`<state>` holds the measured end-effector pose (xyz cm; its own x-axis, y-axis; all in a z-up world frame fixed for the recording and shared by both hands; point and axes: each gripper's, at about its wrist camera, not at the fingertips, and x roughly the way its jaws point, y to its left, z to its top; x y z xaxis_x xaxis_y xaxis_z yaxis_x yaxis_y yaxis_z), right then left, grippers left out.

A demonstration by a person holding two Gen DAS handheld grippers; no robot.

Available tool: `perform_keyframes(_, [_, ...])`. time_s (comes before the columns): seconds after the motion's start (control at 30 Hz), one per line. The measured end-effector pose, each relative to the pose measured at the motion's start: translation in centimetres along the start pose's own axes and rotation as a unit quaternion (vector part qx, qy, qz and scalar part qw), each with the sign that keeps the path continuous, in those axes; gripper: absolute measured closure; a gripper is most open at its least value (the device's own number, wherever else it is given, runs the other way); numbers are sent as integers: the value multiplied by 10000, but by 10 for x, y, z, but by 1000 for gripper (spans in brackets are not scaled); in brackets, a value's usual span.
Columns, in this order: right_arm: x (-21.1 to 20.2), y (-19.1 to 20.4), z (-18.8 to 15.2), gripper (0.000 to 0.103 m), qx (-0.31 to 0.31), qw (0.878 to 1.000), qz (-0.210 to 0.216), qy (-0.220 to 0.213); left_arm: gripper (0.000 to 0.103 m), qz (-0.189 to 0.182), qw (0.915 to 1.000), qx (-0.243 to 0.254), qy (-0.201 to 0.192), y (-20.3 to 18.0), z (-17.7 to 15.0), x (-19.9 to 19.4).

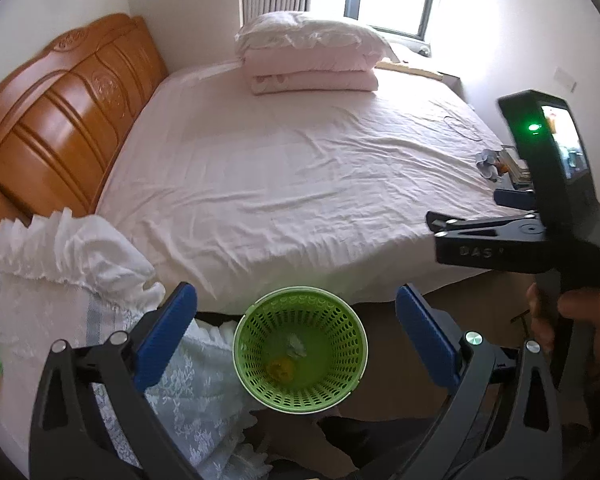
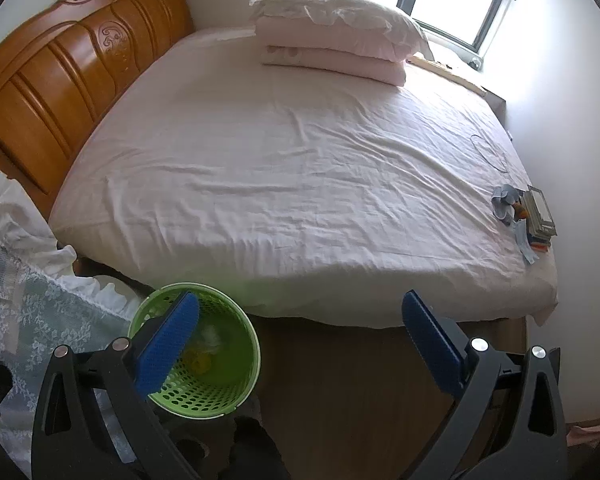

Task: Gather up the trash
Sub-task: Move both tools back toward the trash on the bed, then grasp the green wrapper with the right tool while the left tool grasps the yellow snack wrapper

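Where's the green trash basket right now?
The green trash basket stands on the floor by the bed's near edge, beside the lace-covered stand, directly below the open left claw.

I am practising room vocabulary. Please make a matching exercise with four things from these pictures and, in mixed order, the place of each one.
Things:
1. basket
2. folded quilts
3. stack of books
4. headboard

Places:
A. against the wall, at the left end of the bed
B. on the floor beside the bed
C. on the bed, near the window
D. on the bed's right end

Pairs: 1-B, 2-C, 3-D, 4-A
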<state>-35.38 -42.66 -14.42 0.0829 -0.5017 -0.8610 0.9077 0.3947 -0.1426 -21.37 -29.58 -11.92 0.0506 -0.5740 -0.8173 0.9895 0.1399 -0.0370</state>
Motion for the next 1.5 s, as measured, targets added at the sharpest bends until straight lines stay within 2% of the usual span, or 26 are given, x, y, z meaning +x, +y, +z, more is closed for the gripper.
perform_keyframes(0.17, [-2, 11, 1, 2, -125, 9999, 55, -49, 8, -79, 9999, -55, -54, 4, -1, -12])
perform_keyframes(0.4, [-6, 33, 2, 2, -306, 9992, 229, -72, 8, 191, 9992, -323, -153, 23, -6, -26])
perform_keyframes(0.53, [-11, 52, 4, 2, -471, 9981, 392, -112, 8, 496, 9967, -601, -247, 46, -15, -42])
perform_keyframes(0.63, [-19, 82, 8, 2, -736, 9952, 621, -194, 8, 730, 9933, -838, -306, 66, -24, -56])
perform_keyframes(0.77, [-31, 125, 11, 2, -1113, 9890, 917, -315, 8, 1149, 9840, -1296, -416, 102, -45, -82])
perform_keyframes(0.87, [-44, 167, 12, 2, -1460, 9811, 1202, -417, 8, 1436, 9730, -1742, -484, 132, -64, -104])
perform_keyframes(0.97, [-57, 210, 8, 2, -1837, 9701, 1499, -513, 8, 1755, 9579, -2214, -518, 161, -86, -124])
perform_keyframes(1.27, [-96, 333, -15, 2, -2760, 9301, 2347, -607, 8, 2628, 9048, -3294, -618, 233, -157, -181])
perform_keyframes(1.5, [-124, 390, -35, 2, -3104, 9046, 2838, -697, 8, 3041, 8679, -3864, -700, 270, -194, -211])
